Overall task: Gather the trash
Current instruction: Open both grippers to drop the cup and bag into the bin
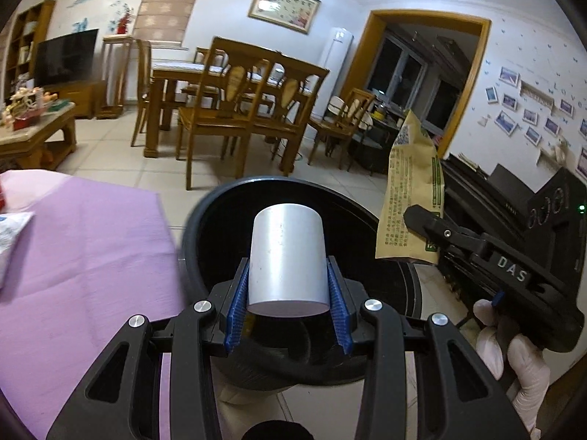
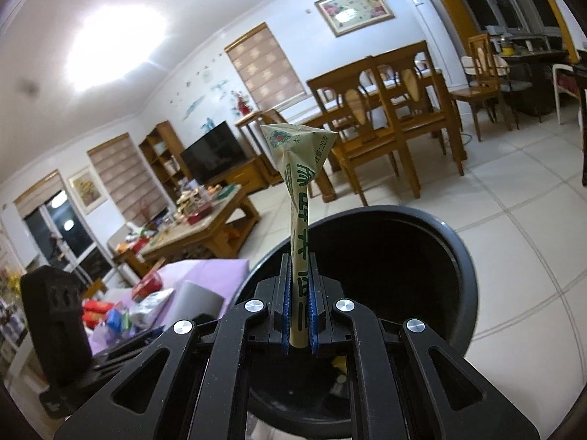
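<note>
My left gripper is shut on a white paper cup, held upside down over the open mouth of a black trash bin. My right gripper is shut on a tan snack wrapper with green print, held upright above the same bin. In the left wrist view the right gripper holds the wrapper at the bin's right rim. Some scraps lie at the bottom of the bin.
A purple-covered table lies left of the bin, with a white wrapper and more litter on it. A wooden dining set and coffee table stand beyond on the tiled floor.
</note>
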Demonstrator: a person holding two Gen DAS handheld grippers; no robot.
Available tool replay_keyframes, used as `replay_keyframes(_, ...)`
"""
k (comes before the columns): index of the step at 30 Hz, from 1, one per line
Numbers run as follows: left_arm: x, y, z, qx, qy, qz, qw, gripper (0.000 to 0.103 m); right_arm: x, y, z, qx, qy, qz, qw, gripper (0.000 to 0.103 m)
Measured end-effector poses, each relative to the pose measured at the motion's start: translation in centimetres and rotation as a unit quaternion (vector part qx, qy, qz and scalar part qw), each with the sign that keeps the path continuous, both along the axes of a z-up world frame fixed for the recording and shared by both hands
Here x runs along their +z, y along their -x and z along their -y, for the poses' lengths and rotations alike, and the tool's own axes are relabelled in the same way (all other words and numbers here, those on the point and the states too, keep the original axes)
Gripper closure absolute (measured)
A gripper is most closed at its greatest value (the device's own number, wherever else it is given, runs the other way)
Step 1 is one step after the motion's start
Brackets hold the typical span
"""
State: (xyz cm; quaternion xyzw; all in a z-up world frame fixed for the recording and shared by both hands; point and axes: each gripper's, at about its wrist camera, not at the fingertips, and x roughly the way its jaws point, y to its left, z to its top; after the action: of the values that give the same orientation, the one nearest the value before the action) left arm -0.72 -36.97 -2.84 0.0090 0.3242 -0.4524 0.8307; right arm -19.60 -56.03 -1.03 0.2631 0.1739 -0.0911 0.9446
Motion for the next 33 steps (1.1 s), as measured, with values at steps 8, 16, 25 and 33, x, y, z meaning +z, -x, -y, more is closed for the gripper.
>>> replay_keyframes(8, -0.9, 0.3, 2.3, -0.015, -0.034, 0.007, 0.9993, 0.063, -1.9, 0.1, 1.1, -0.011, -0.012, -0.008, 1.000, 0.094)
replay_keyframes(16, -1.1, 1.0, 2.4, -0.017, -0.057, 0.020, 0.9980, 0.063, -2.8, -1.7, 1.1, -0.006, -0.022, -0.017, 1.000, 0.094)
replay_keyframes(25, -1.3, 2.0, 3.0, -0.029, -0.072, 0.035, 0.9964, 0.062, -2.6, -2.6, 1.3, -0.006, -0.024, -0.018, 1.000, 0.075)
replay_keyframes(33, -1.2, 3.0, 3.6, -0.041, -0.087, 0.067, 0.9931, 0.028, -2.6, -2.4, 0.9, -0.012, -0.030, -0.004, 0.999, 0.040)
